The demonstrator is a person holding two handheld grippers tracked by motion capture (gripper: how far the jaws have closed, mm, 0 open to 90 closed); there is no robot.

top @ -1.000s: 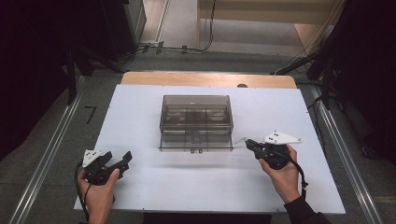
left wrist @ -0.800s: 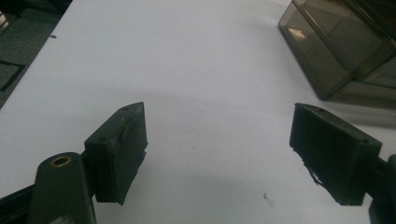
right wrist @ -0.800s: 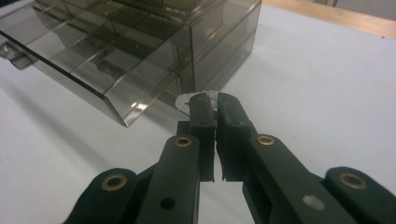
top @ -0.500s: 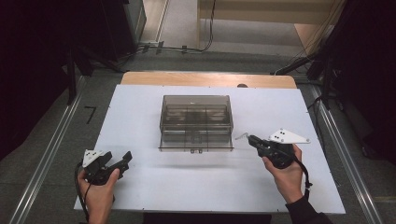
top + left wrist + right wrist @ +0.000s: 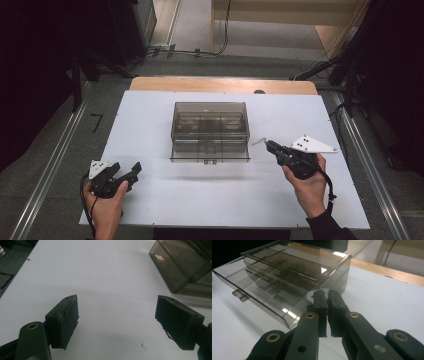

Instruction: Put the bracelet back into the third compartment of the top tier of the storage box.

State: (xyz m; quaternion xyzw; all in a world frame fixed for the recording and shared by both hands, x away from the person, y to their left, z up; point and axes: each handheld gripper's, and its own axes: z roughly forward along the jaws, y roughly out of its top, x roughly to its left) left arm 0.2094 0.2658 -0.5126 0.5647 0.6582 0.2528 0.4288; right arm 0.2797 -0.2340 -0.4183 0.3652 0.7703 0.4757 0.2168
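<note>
Jaws of the right gripper (image 5: 323,293) pinch a small, perhaps crumpled white scrap (image 5: 311,294) beside the smoky box (image 5: 210,131); the left gripper (image 5: 117,325) gapes.

Two hand-held black grippers, each topped by a pale three-cornered plate

The left gripper (image 5: 131,171) has broad, flat black pads (image 5: 65,321) on chunky arms with a brass-ringed pivot; the right gripper (image 5: 266,145) shows brass rivets too — a black cable (image 5: 327,184) trails past a dark sleeve (image 5: 327,227) cuff.
</note>
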